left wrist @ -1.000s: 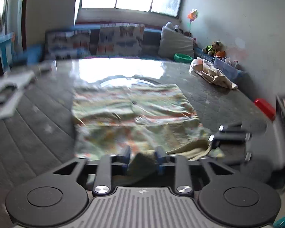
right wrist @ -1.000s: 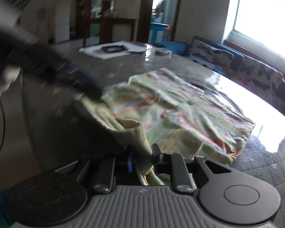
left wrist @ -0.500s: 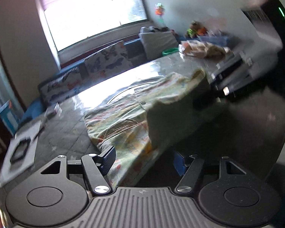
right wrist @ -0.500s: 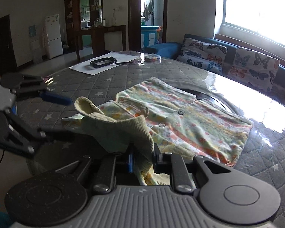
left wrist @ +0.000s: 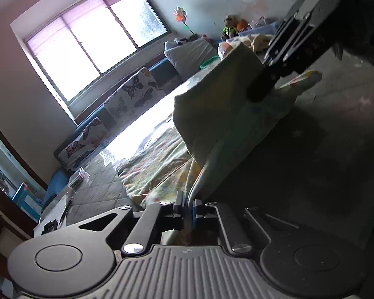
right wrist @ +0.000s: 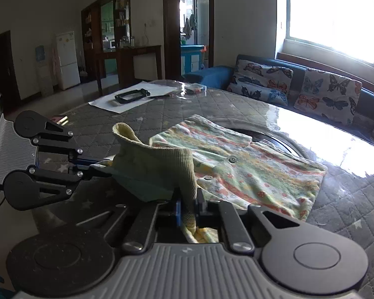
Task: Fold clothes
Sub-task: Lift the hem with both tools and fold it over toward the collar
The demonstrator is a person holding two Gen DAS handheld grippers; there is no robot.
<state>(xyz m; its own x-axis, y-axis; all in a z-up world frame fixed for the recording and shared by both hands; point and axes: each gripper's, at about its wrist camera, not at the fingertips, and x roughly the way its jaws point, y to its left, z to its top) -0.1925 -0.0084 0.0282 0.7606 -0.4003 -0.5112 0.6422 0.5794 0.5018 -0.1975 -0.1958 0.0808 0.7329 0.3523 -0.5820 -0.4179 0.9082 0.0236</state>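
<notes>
both grippers pinch one raised edge of a flowered shirt (right wrist: 249,172) on a quilted table (right wrist: 112,124): the left gripper (left wrist: 189,206), its jaws just closed on the hem, and the right gripper (right wrist: 188,208) clamped on the ribbed cuff, the shirt's body lying flat beyond the fingers.

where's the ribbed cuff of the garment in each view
Left wrist: ribbed cuff upper centre, raised, below the right hand-held gripper.
Right wrist: low centre, rising from that hand-held gripper's closed fingers.
Shared landmark: butterfly cushions under the window.
</notes>
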